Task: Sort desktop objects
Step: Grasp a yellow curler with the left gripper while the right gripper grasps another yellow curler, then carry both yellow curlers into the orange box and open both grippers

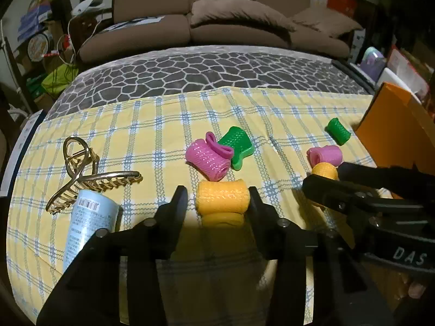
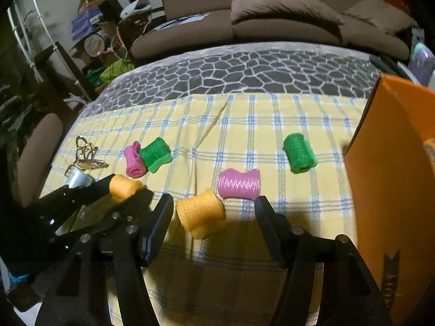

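Note:
Several mesh hair rollers lie on a yellow plaid cloth [image 1: 152, 125]. My left gripper [image 1: 217, 198] has its fingers on both sides of a yellow roller [image 1: 222, 196], pressed against it; it also shows in the right wrist view [image 2: 125, 186]. My right gripper [image 2: 214, 206] is open around a second yellow roller [image 2: 199, 212], seen in the left wrist view too [image 1: 325, 170]. A pink roller [image 2: 239, 184] and a green roller [image 2: 299, 153] lie beyond it. Another pink roller [image 1: 208, 159] and green roller [image 1: 236, 145] touch each other further left.
An orange box [image 2: 394, 176] stands at the right edge of the cloth. A gold claw hair clip [image 1: 81, 174] and a pale blue tube [image 1: 87, 222] lie at the left. A patterned grey table [image 1: 217, 70] and a brown sofa [image 1: 217, 21] are behind.

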